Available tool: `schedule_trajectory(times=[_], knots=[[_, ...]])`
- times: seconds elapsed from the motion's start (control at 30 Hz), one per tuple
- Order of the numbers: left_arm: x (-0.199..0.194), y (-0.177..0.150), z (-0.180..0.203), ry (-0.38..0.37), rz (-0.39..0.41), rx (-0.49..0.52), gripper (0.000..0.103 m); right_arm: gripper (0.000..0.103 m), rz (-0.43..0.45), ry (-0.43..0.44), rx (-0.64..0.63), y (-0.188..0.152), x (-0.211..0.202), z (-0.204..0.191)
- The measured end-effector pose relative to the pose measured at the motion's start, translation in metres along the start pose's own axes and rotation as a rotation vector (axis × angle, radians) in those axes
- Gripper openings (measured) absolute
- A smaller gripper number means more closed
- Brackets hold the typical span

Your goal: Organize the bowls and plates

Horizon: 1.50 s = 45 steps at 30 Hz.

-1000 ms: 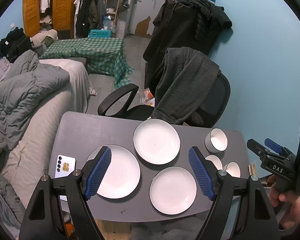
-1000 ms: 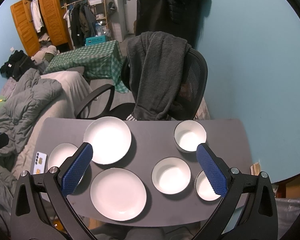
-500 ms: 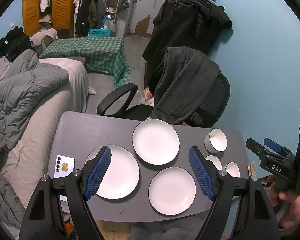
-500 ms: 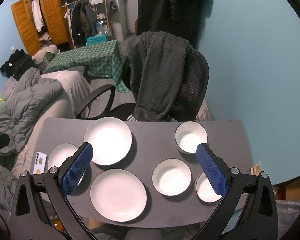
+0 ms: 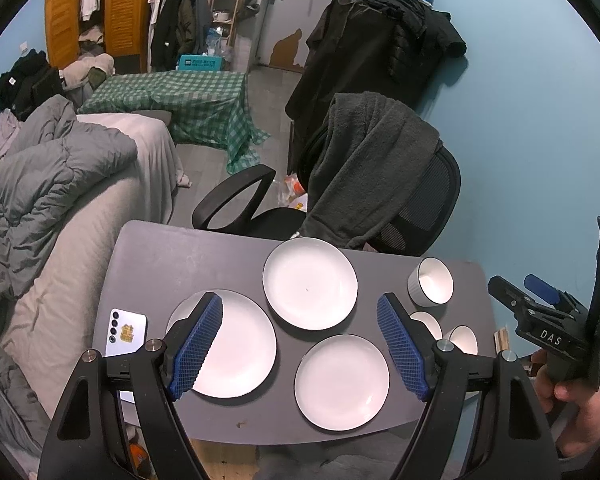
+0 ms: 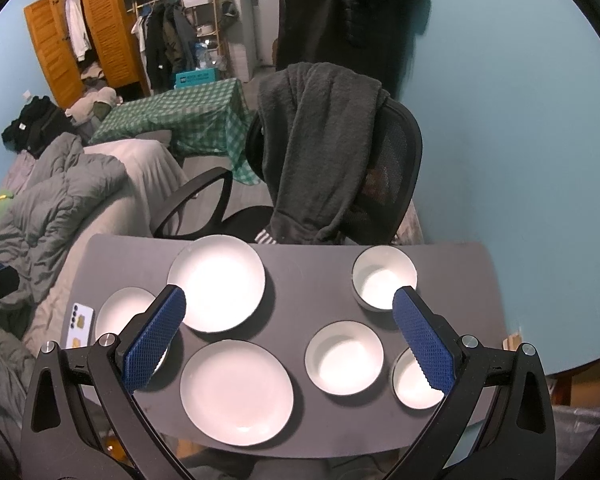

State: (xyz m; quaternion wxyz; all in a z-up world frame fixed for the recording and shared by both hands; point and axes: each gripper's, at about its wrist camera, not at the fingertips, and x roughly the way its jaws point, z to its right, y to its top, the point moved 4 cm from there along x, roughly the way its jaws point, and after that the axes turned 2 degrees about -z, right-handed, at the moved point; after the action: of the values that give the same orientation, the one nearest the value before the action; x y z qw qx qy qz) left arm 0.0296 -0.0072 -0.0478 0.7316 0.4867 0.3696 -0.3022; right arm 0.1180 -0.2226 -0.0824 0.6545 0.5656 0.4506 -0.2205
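Note:
Three white plates lie on a grey table (image 5: 172,264): a far plate (image 5: 310,283), a near plate (image 5: 342,382) and a left plate (image 5: 240,346). Three white bowls stand at the right: a far bowl (image 6: 384,278), a middle bowl (image 6: 344,358) and a near right bowl (image 6: 414,384). My left gripper (image 5: 300,346) hovers open above the plates, holding nothing. My right gripper (image 6: 292,336) hovers open over the table between plates and bowls, empty. The right gripper also shows at the right edge (image 5: 540,320), held by a hand (image 5: 576,412).
A white phone (image 5: 126,332) lies at the table's left edge. A black office chair (image 6: 384,184) draped with a grey garment stands behind the table. A bed with a grey duvet (image 5: 48,184) runs along the left. The blue wall (image 6: 520,120) is close on the right.
Both grippers have drifted very slightly; the view shifts a little. Plates, bowls and phone have not moved, and both grippers stay open.

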Motion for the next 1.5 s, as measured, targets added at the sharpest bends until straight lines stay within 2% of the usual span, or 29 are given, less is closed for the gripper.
schedule_trajectory(times=[1.07,1.27,1.5], knots=[[0.002,-0.006,-0.003,0.001,-0.034,-0.028,0.081,0.102,-0.019,0.02,-0.023,-0.004,0.01,-0.004],[0.01,-0.011,-0.007,-0.006,-0.061,-0.031,0.081,0.102,-0.037,0.033,-0.024,-0.008,0.019,-0.003],[0.033,-0.024,-0.015,0.0,-0.103,-0.016,0.081,0.102,-0.101,0.072,-0.032,-0.024,0.046,0.003]])
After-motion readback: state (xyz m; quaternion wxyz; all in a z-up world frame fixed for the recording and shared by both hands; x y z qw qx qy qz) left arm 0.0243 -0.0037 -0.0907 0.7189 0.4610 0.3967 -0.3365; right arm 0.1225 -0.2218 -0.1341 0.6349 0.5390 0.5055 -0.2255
